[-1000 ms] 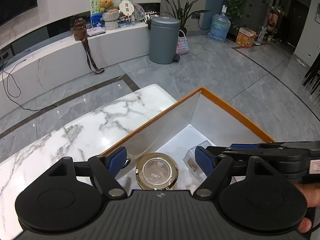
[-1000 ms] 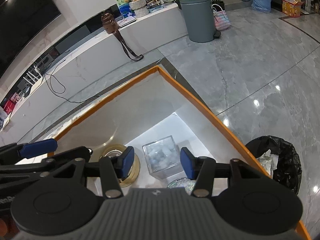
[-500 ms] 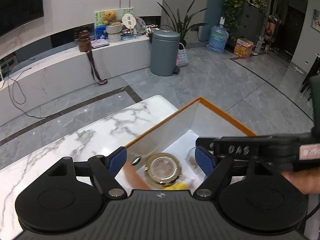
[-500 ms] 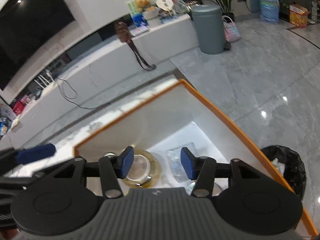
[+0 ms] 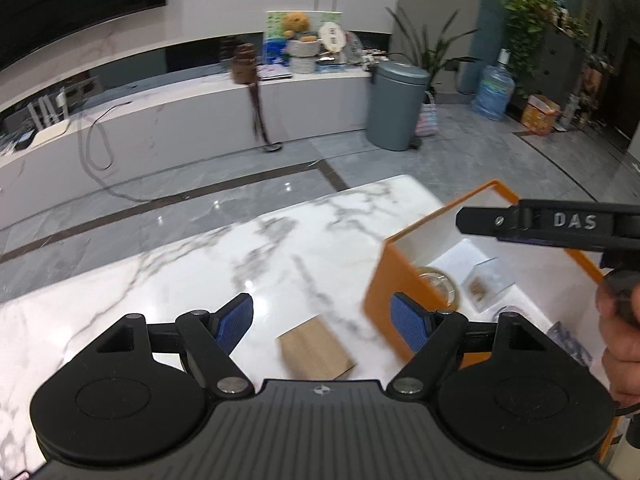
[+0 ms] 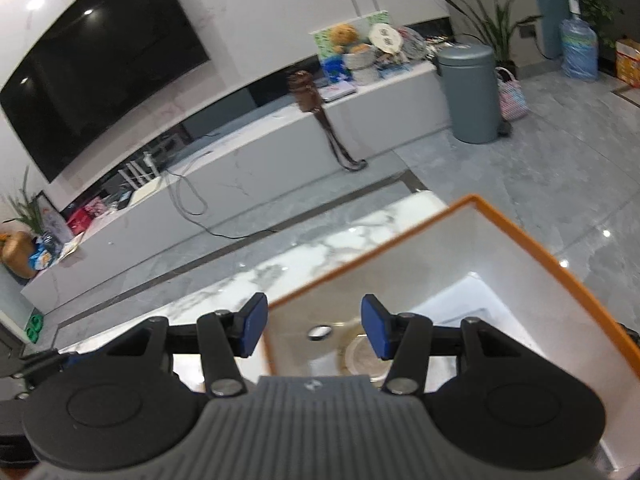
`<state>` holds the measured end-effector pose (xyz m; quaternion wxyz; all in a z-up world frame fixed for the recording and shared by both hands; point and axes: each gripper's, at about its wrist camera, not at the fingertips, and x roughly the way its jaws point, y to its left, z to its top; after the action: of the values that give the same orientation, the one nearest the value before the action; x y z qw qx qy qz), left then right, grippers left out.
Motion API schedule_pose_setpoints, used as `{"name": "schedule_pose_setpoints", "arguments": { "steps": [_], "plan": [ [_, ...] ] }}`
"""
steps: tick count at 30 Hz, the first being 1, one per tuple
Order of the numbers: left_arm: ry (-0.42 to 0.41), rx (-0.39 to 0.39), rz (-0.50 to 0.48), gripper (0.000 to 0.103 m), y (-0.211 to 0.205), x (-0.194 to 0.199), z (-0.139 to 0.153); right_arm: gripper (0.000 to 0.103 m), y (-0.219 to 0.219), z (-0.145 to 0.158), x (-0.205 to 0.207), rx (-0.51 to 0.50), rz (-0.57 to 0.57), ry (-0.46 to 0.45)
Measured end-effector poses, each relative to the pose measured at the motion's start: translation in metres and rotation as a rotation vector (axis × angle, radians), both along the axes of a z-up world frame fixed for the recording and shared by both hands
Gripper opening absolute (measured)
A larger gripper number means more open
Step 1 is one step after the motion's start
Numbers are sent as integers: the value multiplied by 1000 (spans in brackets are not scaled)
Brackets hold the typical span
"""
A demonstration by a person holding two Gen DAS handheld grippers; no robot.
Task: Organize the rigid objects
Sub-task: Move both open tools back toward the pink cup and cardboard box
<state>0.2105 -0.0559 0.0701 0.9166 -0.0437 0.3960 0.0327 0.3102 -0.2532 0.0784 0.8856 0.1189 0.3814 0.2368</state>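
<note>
An orange-rimmed box (image 5: 404,238) stands on the white marble table (image 5: 224,264). Inside lie a round gold-rimmed compact (image 5: 438,280) and a clear plastic cube (image 5: 486,280). A tan wooden block (image 5: 314,348) lies on the table just left of the box. My left gripper (image 5: 324,320) is open and empty, above the block. My right gripper (image 6: 314,328) is open and empty, above the box's left wall (image 6: 360,264), with the compact (image 6: 360,356) below it. The right gripper's finger (image 5: 552,226) also shows in the left wrist view, over the box.
The table's far edge (image 5: 200,216) drops to a grey tiled floor. A long white bench (image 6: 280,148), a grey bin (image 5: 396,106), plants and a water bottle (image 5: 494,92) stand beyond. A hand (image 5: 620,344) holds the right gripper.
Both grippers have risen and swung left, out of the box. The left one now hangs over the table and the wooden block. Both stay open.
</note>
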Motion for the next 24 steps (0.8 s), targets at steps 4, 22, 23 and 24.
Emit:
{"name": "schedule_pose_setpoints", "arguments": {
  "steps": [4, 22, 23, 24],
  "plan": [
    [17, -8, 31, 91, 17, -14, -10, 52, 28, 4, -12, -17, 54, -39],
    [116, -42, 47, 91, 60, -46, -70, 52, 115, -29, -48, -212, 259, -51],
    [123, -47, 44, 91, 61, -45, -72, 52, 118, -32, -48, -228, 265, -47],
    [128, -53, 39, 91, 62, -45, -74, 53, 122, -35, -49, -248, 272, -45]
  ]
}}
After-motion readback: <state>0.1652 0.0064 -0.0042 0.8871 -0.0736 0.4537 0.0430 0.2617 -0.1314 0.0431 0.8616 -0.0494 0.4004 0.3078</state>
